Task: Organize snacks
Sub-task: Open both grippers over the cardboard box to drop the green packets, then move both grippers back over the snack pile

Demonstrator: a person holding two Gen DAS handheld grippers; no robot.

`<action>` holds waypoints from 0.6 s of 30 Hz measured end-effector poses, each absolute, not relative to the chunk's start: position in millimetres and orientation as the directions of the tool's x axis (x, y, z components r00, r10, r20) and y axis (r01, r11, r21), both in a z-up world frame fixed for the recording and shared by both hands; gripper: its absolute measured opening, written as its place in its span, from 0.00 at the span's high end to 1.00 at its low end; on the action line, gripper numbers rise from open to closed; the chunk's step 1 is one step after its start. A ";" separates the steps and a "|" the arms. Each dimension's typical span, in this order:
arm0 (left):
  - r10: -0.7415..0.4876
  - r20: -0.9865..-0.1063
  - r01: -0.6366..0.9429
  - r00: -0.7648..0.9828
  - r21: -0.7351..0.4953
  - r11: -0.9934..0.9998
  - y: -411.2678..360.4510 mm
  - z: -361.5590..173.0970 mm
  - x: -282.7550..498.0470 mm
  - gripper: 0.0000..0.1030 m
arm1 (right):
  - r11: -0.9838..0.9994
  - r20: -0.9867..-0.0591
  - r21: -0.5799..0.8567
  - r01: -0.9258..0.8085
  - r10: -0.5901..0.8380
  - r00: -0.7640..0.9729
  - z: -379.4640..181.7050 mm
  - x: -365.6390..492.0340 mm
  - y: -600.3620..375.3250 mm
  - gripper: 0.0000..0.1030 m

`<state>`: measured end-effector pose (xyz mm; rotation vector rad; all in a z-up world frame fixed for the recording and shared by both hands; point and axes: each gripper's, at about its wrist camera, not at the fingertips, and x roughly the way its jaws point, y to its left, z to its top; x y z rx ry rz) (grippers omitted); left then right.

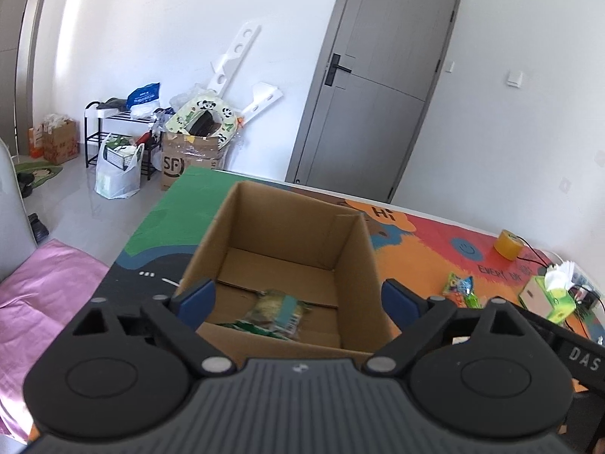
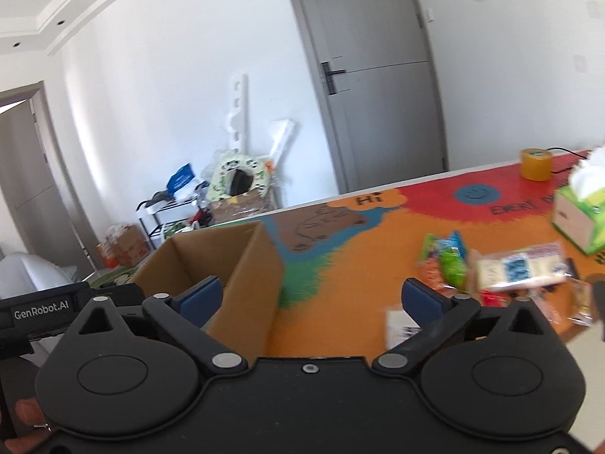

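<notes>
Snacks lie in two places: inside the cardboard box (image 1: 280, 265) and loose on the table (image 2: 340, 283). The box stands open-topped on the table's colourful mat, and two packets can be made out on its floor: a clear yellowish snack packet (image 1: 278, 308) with a teal label, and a green packet (image 1: 253, 327) partly hidden by the near wall. Whether more lie under them cannot be told.

The left hand-held gripper (image 1: 298, 300) hangs directly over the near edge of the box with its blue-padded fingers (image 1: 196, 299) spread wide and nothing between them; the two packets sit just below and between the fingers.

The right hand-held gripper (image 2: 312, 299) is likewise spread open and empty. In its view the box (image 2: 234, 265) is under its left finger, and the loose snacks are to its right. Nearest, just beside the right finger, is a white packet (image 2: 401, 327) with a barcode. Beyond that is a blurred heap: a green and blue packet (image 2: 450, 261), a pale packet with a blue label (image 2: 518, 268), and a red one (image 2: 491, 297) beneath; the full count cannot be told because of blur.

Farther back stand one green tissue box (image 2: 578, 215) and one yellow tape roll (image 2: 535, 164), near the table's far edge. A grey door (image 1: 382, 87) is behind.
</notes>
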<state>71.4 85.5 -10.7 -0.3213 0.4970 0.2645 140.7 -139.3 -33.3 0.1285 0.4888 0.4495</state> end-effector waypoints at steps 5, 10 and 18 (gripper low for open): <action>0.156 -0.504 -0.296 0.849 -0.210 0.932 63.0 -10.4 75.3 0.08 | 0.909 -0.421 0.229 -0.349 0.415 0.807 -35.8 137.9 -169.2 0.00; 0.127 -0.489 -0.248 0.863 -0.190 0.950 40.2 -7.0 77.8 0.08 | 0.918 -0.415 0.249 -0.309 0.390 0.822 -37.7 138.3 -201.6 0.00; 0.061 -0.476 -0.161 0.877 -0.172 0.972 7.3 -8.1 85.1 0.08 | 0.927 -0.403 0.280 -0.249 0.349 0.846 -45.2 141.7 -242.2 0.00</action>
